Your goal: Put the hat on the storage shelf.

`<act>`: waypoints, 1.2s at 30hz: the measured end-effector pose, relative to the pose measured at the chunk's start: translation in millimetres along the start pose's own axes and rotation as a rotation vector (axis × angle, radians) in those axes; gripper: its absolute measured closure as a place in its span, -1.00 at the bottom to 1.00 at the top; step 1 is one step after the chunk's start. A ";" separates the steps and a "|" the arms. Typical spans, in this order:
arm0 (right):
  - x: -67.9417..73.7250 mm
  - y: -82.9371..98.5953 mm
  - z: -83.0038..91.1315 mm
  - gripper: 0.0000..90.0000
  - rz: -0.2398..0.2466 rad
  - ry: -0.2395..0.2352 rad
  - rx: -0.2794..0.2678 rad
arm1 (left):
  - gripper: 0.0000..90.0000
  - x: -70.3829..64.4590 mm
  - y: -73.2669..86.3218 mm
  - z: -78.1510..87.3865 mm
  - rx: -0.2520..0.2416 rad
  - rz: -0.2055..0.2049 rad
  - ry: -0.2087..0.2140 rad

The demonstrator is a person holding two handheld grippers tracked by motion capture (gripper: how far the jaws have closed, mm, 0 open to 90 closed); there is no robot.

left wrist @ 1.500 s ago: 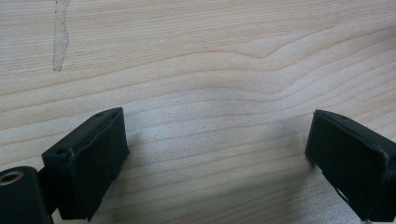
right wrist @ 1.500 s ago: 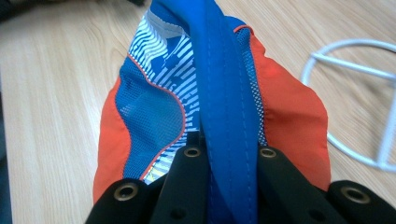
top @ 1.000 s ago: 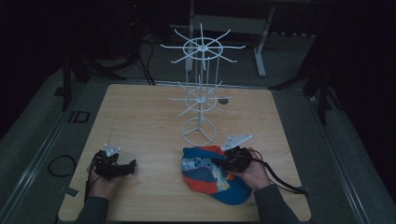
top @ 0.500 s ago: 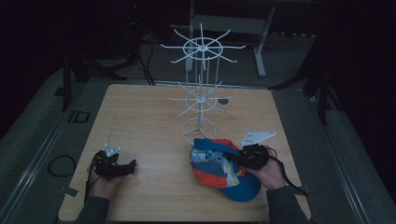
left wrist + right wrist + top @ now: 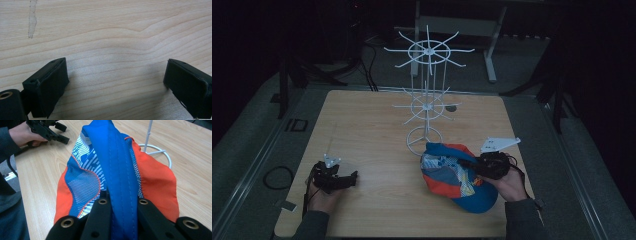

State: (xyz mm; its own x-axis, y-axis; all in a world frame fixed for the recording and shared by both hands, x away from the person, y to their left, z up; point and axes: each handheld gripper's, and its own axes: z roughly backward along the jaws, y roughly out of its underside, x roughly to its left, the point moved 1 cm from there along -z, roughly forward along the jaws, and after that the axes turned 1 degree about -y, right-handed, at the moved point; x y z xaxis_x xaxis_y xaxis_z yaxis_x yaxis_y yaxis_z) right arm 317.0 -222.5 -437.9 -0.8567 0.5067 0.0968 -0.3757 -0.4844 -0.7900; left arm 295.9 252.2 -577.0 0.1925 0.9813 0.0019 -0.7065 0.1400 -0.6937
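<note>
Near the front right of the wooden counter [image 5: 362,125] lay a cap [image 5: 452,175] in blue, orange and a white-striped print, its blue brim toward the person and its crown just short of the round base of a white wire display stand [image 5: 427,100]. The right hand-held gripper [image 5: 468,164] had the cap in its grasp: in the right gripper view its two black jaws were drawn close together on a blue stitched band of the cap [image 5: 117,170], with orange panels and blue mesh spreading to either side. The person's right hand [image 5: 507,181] held that tool from the cap's right side, with a grey three-cornered plate above it.

The stand rose behind the cap from its ring base on the counter, carrying two tiers of radiating wire arms, the upper tier wider than the lower.

Well apart, at the front left of the counter, the left hand-held gripper [image 5: 349,179] sat low over the wood in the person's left hand [image 5: 324,197]. In the left gripper view its jaws stood wide apart with bare wood grain between them, gripping nothing. The right gripper view also showed this left hand-held gripper [image 5: 47,130] farther off.
</note>
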 end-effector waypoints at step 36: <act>-20.0 -17.3 56.2 0.96 0.009 0.000 -0.084 | -0.87 -0.3 0.5 0.2 -0.003 0.000 0.001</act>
State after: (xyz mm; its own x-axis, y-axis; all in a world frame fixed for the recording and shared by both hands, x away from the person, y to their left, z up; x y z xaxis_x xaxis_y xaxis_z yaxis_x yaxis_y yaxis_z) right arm 320.7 -264.3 -392.1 -0.8599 0.5026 0.0893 -0.3369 -0.4273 -0.8390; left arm 295.3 252.0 -577.2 0.1929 0.9812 0.0016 -0.7045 0.1396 -0.6959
